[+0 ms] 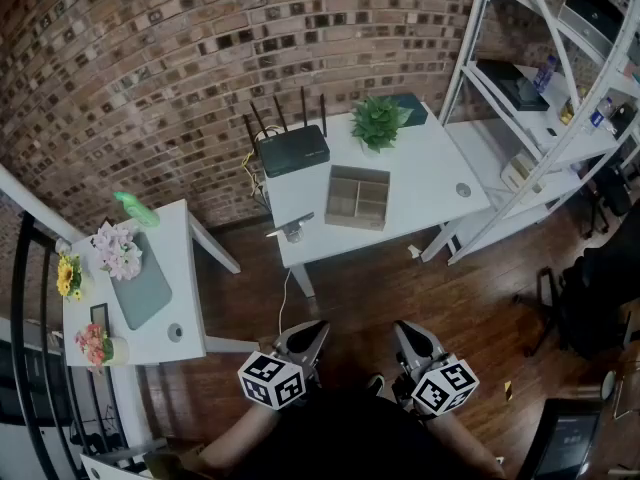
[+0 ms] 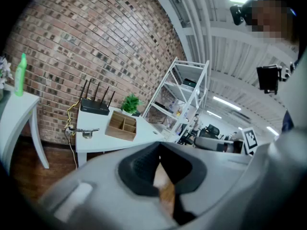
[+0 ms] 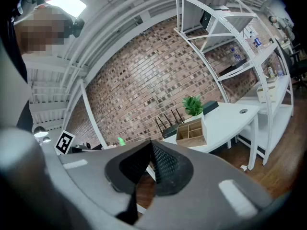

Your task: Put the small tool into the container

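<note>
Holds left hand-held gripper and right hand-held gripper pressed together, empty, at lower centre, well apart from small metal tool near compartmented wooden container on white desk.

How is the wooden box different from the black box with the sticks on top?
The wooden box is light brown and open on top, with compartments; the router is black and closed. The router has antennas sticking up; the wooden box has none. The router sits at the back by the brick wall; the wooden box sits nearer the middle. Both rest on the same white table.
</note>
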Demonstrator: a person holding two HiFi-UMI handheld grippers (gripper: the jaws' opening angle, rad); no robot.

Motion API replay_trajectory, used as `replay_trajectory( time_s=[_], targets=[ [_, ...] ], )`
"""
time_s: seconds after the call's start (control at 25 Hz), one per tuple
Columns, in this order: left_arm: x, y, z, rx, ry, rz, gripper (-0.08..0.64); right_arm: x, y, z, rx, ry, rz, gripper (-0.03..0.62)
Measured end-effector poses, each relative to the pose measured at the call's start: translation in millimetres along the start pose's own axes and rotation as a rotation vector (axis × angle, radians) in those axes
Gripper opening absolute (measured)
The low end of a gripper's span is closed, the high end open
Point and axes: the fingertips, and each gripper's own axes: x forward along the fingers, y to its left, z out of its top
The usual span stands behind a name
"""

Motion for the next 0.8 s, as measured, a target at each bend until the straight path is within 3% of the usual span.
replay_trajectory(
  time_s=[0.56,0.8],
  targets=[
    [18.1,-10.1,-8.6,-0.010,0.006,0.014,0.003,-27.2,-24.8,1.4,0.029,-0.002,-0.031,0.009],
    [36.4,-19.1,-2.7,0.065,-0.016,0.049,0.003,-47.4,-51.2,12.8,0.058,-0.021,-0.049,0.009]
  ],
)
